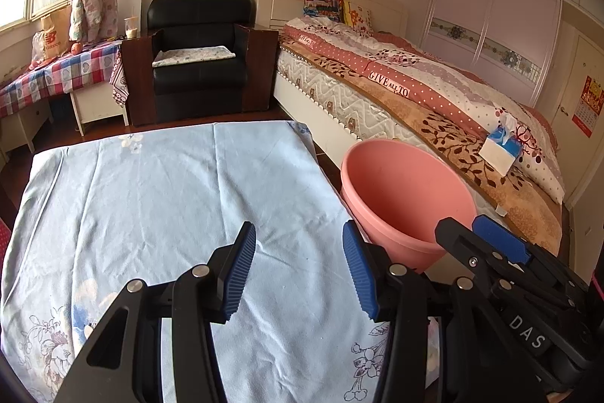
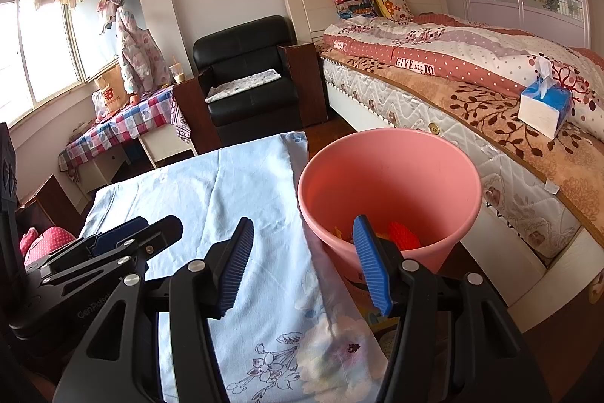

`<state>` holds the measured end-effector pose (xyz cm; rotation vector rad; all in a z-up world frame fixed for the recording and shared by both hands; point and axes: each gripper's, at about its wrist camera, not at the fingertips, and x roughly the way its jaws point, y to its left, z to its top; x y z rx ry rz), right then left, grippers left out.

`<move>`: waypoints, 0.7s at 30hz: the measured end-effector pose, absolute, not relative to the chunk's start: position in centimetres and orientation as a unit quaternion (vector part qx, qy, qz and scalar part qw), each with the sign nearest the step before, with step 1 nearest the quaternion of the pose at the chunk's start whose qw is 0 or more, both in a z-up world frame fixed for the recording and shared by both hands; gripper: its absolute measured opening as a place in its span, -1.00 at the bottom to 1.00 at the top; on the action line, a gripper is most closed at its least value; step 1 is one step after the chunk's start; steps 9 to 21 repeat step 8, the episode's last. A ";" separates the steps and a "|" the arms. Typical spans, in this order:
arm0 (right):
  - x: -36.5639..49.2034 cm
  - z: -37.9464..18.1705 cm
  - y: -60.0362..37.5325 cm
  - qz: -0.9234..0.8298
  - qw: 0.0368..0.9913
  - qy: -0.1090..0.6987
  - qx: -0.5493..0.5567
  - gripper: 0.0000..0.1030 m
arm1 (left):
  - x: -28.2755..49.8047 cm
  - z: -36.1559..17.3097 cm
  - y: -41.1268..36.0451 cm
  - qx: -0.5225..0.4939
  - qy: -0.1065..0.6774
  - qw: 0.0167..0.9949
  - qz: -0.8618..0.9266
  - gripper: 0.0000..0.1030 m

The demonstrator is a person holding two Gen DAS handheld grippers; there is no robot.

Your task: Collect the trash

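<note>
A pink bin (image 1: 407,191) stands on the floor at the right edge of a table draped in light blue floral cloth (image 1: 170,199). In the right wrist view the pink bin (image 2: 389,169) holds orange and yellow trash (image 2: 404,235) at its bottom. My left gripper (image 1: 298,274) is open and empty above the cloth. My right gripper (image 2: 302,263) is open and empty, over the table's right edge and the bin's near rim. The right gripper also shows in the left wrist view (image 1: 487,237) beside the bin. The left gripper shows in the right wrist view (image 2: 128,233).
A bed (image 1: 415,89) with a patterned quilt runs along the right, with a blue tissue box (image 2: 545,106) on it. A black armchair (image 1: 200,59) stands behind the table. A low table with checked cloth (image 1: 56,74) sits by the window at left.
</note>
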<state>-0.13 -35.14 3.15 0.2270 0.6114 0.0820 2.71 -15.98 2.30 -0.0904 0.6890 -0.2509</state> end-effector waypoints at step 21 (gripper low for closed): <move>-0.2 3.0 -35.1 0.040 0.946 0.301 0.110 0.09 | 2.8 1.7 -15.9 -0.046 0.344 0.930 -0.119 -0.07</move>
